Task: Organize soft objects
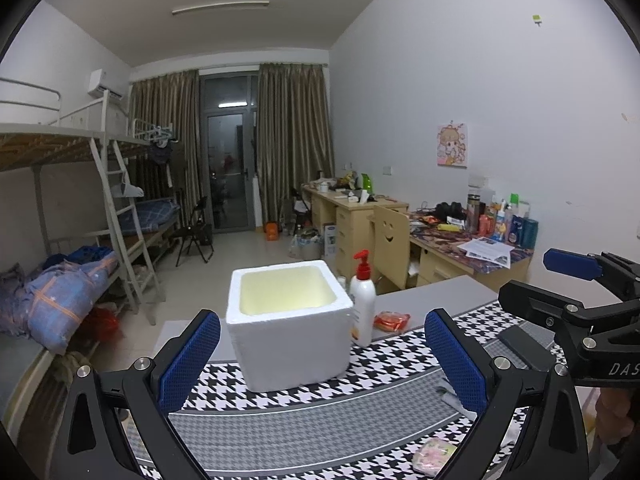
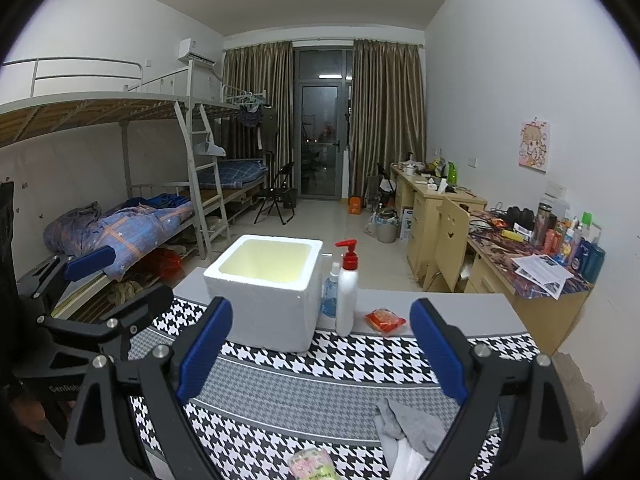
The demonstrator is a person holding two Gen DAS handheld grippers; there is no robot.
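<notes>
Left gripper (image 1: 322, 364): blue-padded fingers spread wide apart, nothing between them, hovering over the houndstooth cloth (image 1: 320, 432) and facing the foam box
Right gripper (image 2: 322, 354): fingers likewise wide apart and empty, raised above the same cloth; also seen side-on at the right edge of the left wrist view
Foam box (image 2: 266, 292): white, open-topped, pale yellow inside, standing upright on the far part of the cloth, nothing visible in it
Grey cloth item (image 2: 412, 424): crumpled on the near cloth, just inside the right gripper's right finger, on top of something white, possibly another soft piece
Pink-and-green soft bundle (image 2: 312, 466): at the near edge, below the right gripper; partly cut off, kind hard to tell
Pump bottle (image 2: 347, 292): white with red pump, upright just right of the box
Spray bottle (image 2: 330, 292): blue-labelled, between box and pump bottle
Red packet (image 2: 385, 320): flat on the grey tabletop, right of the pump bottle
Background: bunk beds on the left, cluttered desks along the right wall, curtained glass door at the far end
</notes>
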